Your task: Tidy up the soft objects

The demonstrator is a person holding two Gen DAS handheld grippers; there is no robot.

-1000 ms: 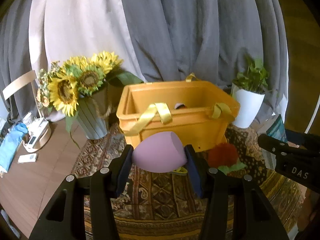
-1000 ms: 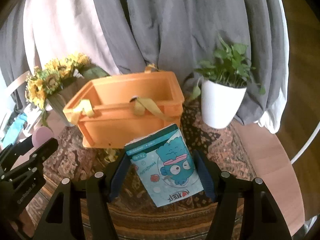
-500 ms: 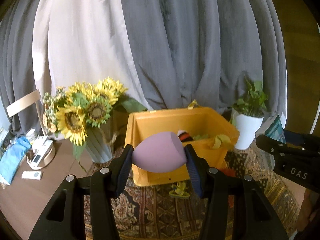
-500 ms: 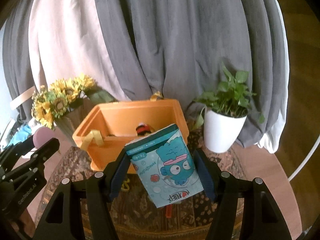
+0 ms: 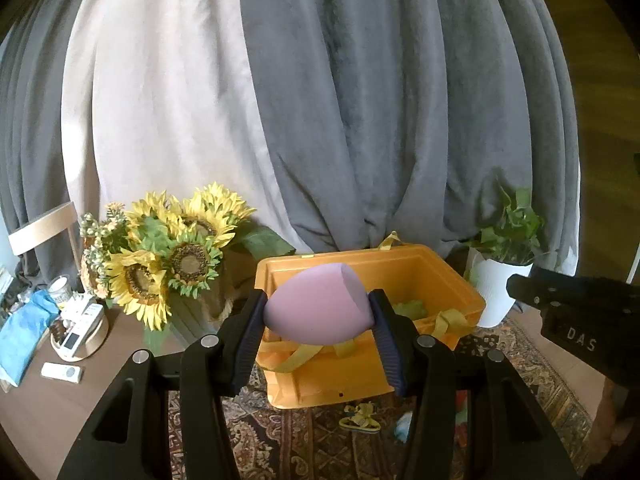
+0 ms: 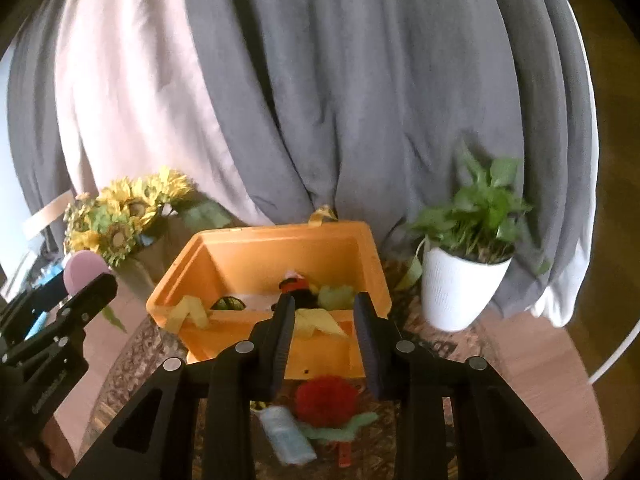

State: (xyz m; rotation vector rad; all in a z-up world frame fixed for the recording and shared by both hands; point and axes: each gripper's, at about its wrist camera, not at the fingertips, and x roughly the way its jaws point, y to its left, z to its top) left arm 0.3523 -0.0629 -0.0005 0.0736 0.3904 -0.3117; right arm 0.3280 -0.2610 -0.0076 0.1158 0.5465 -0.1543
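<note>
Pinching pink egg-shaped sponge [image 5: 318, 304], left claw [image 5: 319, 334] holds it above orange basket [image 5: 448, 276]; right claw [image 6: 325, 338] empty, jaws pressed close; teal packet [image 6: 287, 436] lying on rug beside red pom-pom [image 6: 326, 400].

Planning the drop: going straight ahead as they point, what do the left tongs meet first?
Likely the orange basket, at its near rim or just inside; depth is unclear past the held pink sponge.
</note>
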